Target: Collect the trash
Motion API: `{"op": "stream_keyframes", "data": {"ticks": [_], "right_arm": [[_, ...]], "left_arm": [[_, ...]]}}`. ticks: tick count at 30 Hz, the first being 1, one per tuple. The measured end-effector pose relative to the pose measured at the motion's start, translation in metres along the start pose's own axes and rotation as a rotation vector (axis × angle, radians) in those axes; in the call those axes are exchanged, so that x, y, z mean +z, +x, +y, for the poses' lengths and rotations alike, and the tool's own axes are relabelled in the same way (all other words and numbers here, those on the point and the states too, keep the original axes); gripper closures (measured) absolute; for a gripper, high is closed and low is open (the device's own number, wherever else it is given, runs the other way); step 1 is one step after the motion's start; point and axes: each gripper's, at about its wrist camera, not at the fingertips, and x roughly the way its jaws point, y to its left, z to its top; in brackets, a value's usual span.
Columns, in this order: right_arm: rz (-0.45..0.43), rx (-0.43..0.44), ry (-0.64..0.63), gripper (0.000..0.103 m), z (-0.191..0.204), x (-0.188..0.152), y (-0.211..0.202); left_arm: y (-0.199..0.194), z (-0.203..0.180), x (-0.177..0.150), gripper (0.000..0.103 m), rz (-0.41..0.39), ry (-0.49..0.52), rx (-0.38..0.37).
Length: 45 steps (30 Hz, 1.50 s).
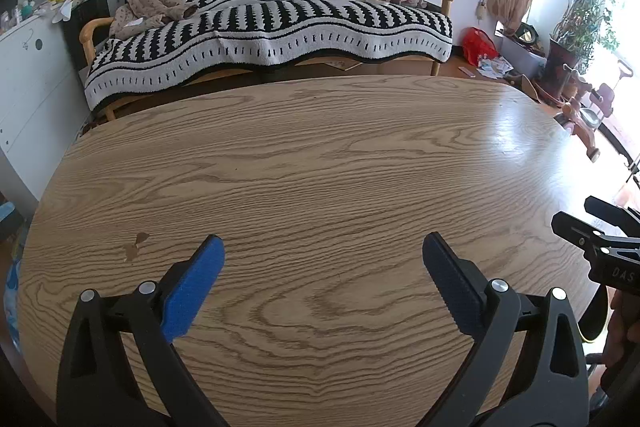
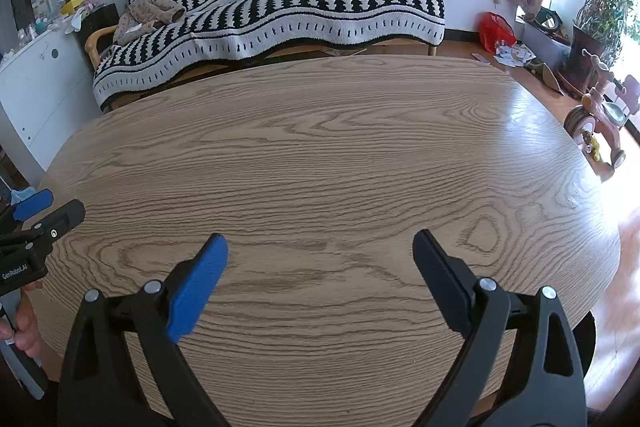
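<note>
My left gripper (image 1: 323, 247) is open and empty above the near side of the wooden table (image 1: 320, 155). My right gripper (image 2: 320, 245) is open and empty above the same table (image 2: 320, 147). Each gripper shows at the edge of the other's view: the right one (image 1: 592, 227) at the far right, the left one (image 2: 44, 215) at the far left. No trash lies on the tabletop; only a small chipped mark (image 1: 134, 247) shows. Scattered paper scraps (image 1: 494, 67) lie on the floor beyond the table's right end, next to a red bag (image 1: 478, 45).
A sofa with a black-and-white striped blanket (image 1: 272, 27) stands behind the table. A white cabinet (image 1: 28, 87) is at the left. A potted plant (image 1: 568, 39) and a child's tricycle (image 1: 588, 111) stand at the right by the bright window.
</note>
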Motion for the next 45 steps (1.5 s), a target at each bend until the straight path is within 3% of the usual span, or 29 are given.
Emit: {"op": "stream_keyframes", "data": {"ticks": [45], "right_arm": [[-0.001,-0.001,-0.001,0.013,0.0022,0.0008,0.0001]], "left_arm": [[0.0034,-0.006,0.0019,0.007,0.004,0.027,0.002]]}}
